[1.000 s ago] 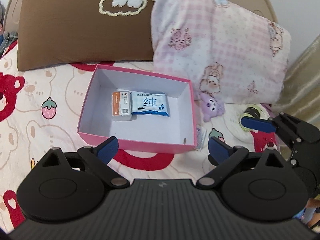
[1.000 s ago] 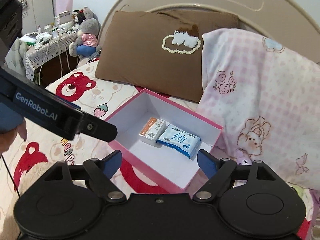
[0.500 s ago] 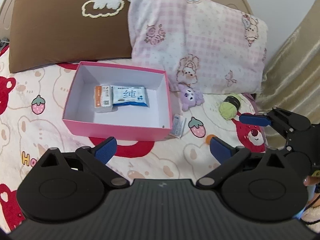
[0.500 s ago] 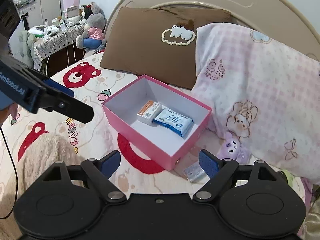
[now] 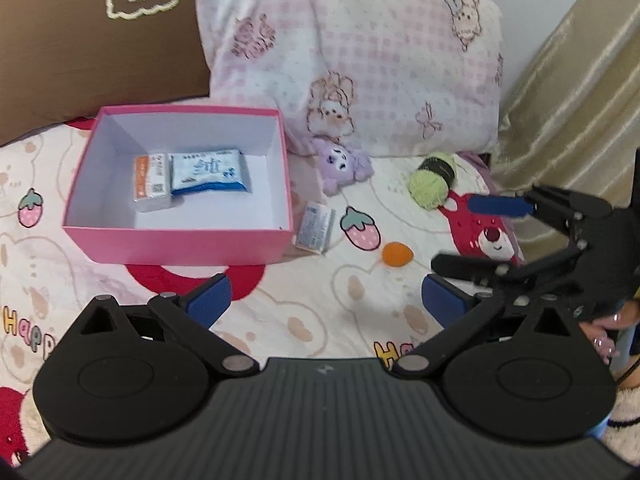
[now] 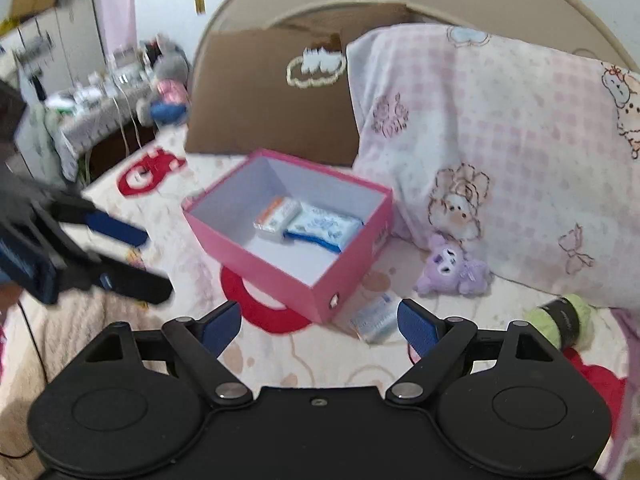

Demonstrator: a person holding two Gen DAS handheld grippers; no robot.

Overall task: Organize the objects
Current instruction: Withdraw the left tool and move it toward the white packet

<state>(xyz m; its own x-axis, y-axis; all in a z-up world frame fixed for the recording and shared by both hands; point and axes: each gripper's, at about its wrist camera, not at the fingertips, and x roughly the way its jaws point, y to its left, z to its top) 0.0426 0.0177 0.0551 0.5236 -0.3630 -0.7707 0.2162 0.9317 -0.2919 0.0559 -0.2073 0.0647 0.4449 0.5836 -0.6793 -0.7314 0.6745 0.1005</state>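
Observation:
A pink box (image 5: 176, 242) (image 6: 280, 268) lies open on the bed, holding an orange-and-white carton (image 5: 150, 182) and a blue-and-white tissue pack (image 5: 208, 172). Outside it to the right lie a small white packet (image 5: 316, 229) (image 6: 374, 318), a purple plush toy (image 5: 342, 164) (image 6: 452, 266), a green yarn ball (image 5: 432, 182) (image 6: 564, 320) and a small orange ball (image 5: 397, 255). My left gripper (image 5: 326, 302) is open and empty, near the box's front. My right gripper (image 6: 320, 322) is open and empty, just short of the white packet.
A brown pillow (image 5: 88, 36) and a pink checked pillow (image 5: 360, 52) stand behind the box. A gold curtain (image 5: 572, 80) hangs at the right. A cluttered table with a plush toy (image 6: 160, 92) stands left of the bed. The bedsheet (image 5: 340, 320) has bear prints.
Both grippers have pulled back and swung right. The white packet, purple plush, yarn ball and orange ball have come into view. Both grippers stay open.

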